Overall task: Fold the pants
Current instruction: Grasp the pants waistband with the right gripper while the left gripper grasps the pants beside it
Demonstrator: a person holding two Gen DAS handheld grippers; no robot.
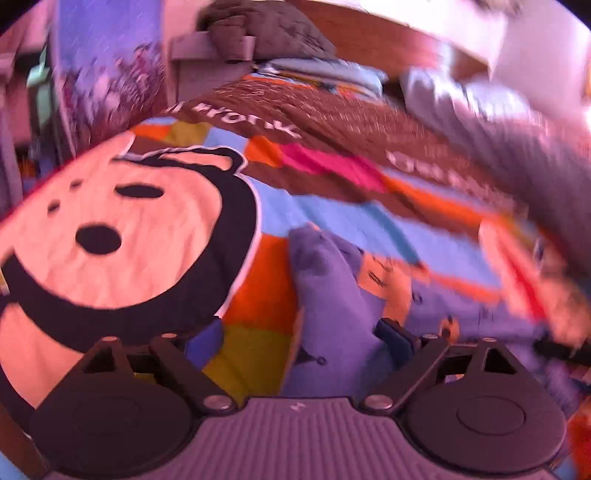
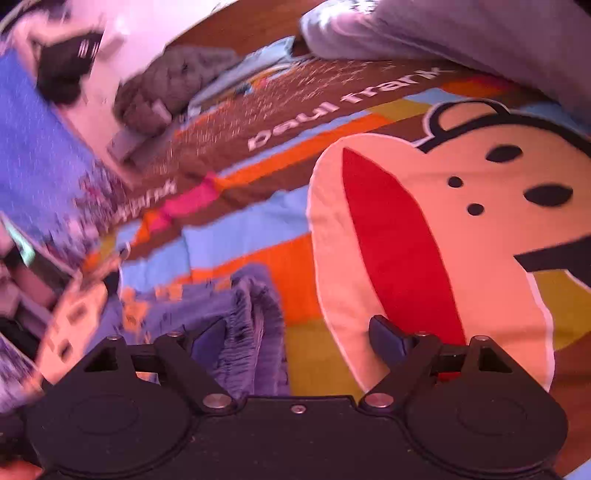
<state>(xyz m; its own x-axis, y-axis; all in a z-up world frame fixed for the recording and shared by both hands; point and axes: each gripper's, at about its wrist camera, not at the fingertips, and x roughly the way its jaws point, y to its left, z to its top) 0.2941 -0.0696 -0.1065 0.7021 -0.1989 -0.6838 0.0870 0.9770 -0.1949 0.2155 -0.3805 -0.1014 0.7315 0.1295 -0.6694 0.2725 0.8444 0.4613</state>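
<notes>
The pants (image 1: pixel 332 295) are purple-blue with orange printed patches and lie bunched on the colourful monkey-print bedspread (image 1: pixel 122 236). In the left wrist view the cloth runs up between my left gripper's (image 1: pixel 295 347) wide-apart fingers; the right pad (image 1: pixel 397 338) shows, the left one is hidden. In the right wrist view the gathered waistband (image 2: pixel 251 325) lies between the spread fingers of my right gripper (image 2: pixel 295 339), close to the left pad (image 2: pixel 208 341). Neither gripper clamps the cloth.
The bedspread (image 2: pixel 424 221) covers the bed. A grey pillow (image 2: pixel 461 33) and a grey knitted blanket (image 2: pixel 173 81) lie at the head by the wooden headboard (image 1: pixel 369 40). A blue patterned curtain (image 1: pixel 107 55) hangs beside the bed.
</notes>
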